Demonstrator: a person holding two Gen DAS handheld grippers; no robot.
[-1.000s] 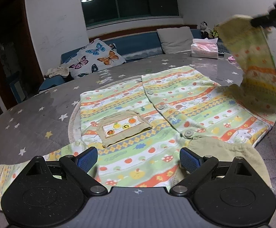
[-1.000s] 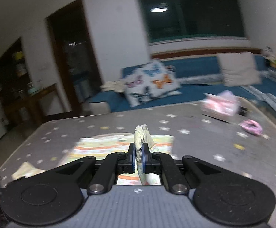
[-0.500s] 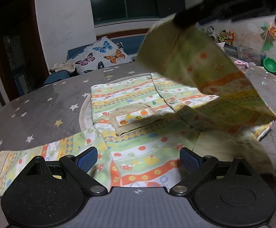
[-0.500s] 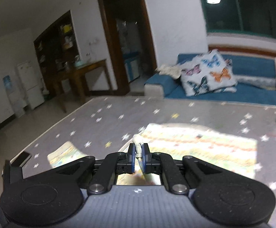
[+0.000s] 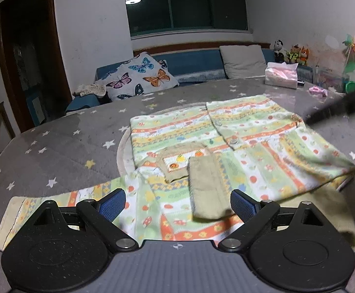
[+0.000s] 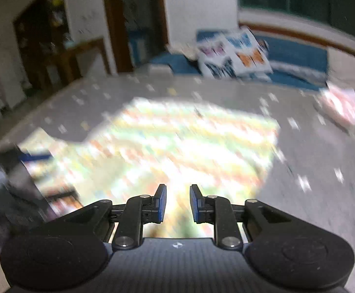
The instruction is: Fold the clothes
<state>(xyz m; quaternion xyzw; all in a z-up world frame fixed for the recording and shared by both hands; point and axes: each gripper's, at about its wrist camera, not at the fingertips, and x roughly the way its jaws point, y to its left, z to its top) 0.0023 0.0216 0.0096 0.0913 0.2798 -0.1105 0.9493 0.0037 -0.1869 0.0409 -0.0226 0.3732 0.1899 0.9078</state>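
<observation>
The bench (image 5: 55,141), covered with a grey cloth with stars, carries a child's striped cardigan (image 5: 201,146) that lies flat in the middle, front side up, with its buttons and a small chest pocket (image 5: 175,163) showing. The sleeve on the right side (image 5: 275,161) is already folded over the body, and its beige cuff (image 5: 206,188) rests just beside the pocket. The other sleeve (image 5: 62,205) is not yet folded; it stretches out to the left on the bench, and its end is near the left gripper (image 5: 177,204).

The left gripper hovers over the near edge of the cardigan with its fingers wide apart and nothing clamped between them. The right gripper (image 6: 177,204) is above the cardigan in a blurred picture; its fingers are opening, and no cloth is pinched between them, only the garment below in the gap.

So I judge that one sleeve fold is done. What is left, it seems, is to fold the left sleeve inward and then to fold the body itself, perhaps in half. The task is maybe one third complete.
</observation>
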